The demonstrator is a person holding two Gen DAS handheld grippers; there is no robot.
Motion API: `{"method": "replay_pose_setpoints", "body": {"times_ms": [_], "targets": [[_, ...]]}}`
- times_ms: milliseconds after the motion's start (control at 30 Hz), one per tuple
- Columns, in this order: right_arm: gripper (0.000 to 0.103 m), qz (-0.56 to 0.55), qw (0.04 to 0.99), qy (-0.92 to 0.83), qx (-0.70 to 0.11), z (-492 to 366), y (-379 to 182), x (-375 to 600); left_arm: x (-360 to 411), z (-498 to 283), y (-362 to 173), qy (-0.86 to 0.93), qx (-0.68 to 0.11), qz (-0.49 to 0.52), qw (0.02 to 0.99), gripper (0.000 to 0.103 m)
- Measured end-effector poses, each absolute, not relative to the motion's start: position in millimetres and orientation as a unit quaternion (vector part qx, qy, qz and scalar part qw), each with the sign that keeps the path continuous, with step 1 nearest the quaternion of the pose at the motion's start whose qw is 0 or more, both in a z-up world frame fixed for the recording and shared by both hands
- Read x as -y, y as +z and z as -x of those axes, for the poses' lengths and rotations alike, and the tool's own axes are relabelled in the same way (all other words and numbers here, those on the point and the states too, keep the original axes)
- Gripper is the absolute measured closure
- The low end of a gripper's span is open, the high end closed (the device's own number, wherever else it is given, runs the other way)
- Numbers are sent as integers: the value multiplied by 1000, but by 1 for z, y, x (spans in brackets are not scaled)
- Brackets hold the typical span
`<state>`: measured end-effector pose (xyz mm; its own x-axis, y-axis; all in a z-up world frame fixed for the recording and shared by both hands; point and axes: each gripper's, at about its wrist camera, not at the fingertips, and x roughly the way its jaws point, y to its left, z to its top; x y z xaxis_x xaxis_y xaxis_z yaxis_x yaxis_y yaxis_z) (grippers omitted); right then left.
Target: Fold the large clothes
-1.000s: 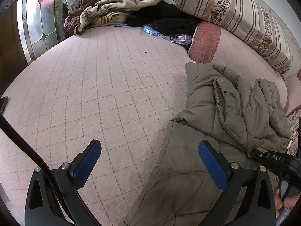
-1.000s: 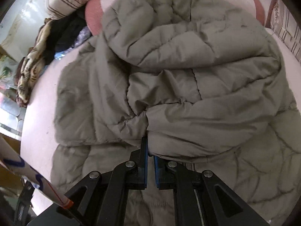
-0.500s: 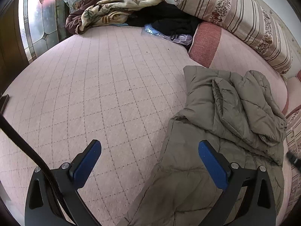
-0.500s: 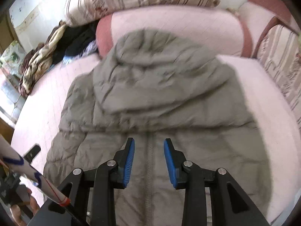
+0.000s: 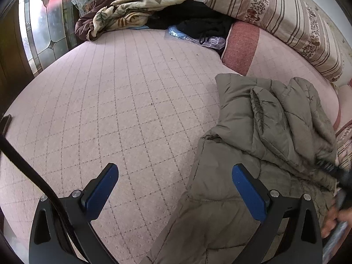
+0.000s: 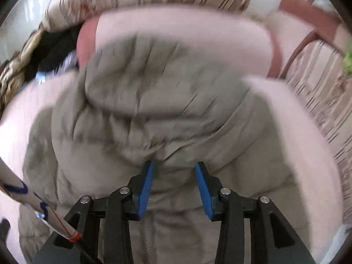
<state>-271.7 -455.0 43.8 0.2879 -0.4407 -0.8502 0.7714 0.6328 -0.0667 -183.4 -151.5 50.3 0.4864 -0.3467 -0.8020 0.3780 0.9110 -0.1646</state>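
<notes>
Left wrist view: the left gripper (image 5: pixel 175 182) hung above the bed (image 5: pixel 123 101), its blue fingers (image 5: pixel 101 190) spread wide with nothing between them. The left finger stood over bare pink quilted cover; the right finger stood over the near edge of the grey-green padded jacket (image 5: pixel 259 136), which lay on the bed to the right of and beyond the fingers. A striped pillow (image 5: pixel 275 11) and a heap of bedclothes (image 5: pixel 132 15) lay well beyond. Right wrist view, blurred: the right gripper (image 6: pixel 173 178) was directly over the jacket (image 6: pixel 154 101), its fingers (image 6: pixel 146 189) parted and opening, padded fabric bunched just beyond the tips, and no pad seen pressing on it.
</notes>
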Motion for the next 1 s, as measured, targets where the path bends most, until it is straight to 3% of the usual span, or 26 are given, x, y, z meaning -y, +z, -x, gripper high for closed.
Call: {"method": "replay_pose_setpoints", "body": {"times_ms": [167, 433, 700, 867, 1000], "targets": [[60, -139, 778, -383, -478, 261, 35, 453, 154, 185, 48, -211, -465, -26, 860, 0], [59, -136, 836, -364, -388, 272, 101, 406, 153, 186, 49, -200, -462, -28, 864, 0], [60, -148, 806, -352, -453, 227, 40, 405, 156, 190, 47, -199, -456, -42, 866, 0], [59, -159, 819, -338, -436, 248, 62, 402, 153, 184, 45, -198, -466, -34, 861, 0], [47, -154, 828, -339, -420, 296, 92, 397, 149, 184, 49, -197, -462, -30, 864, 0]]}}
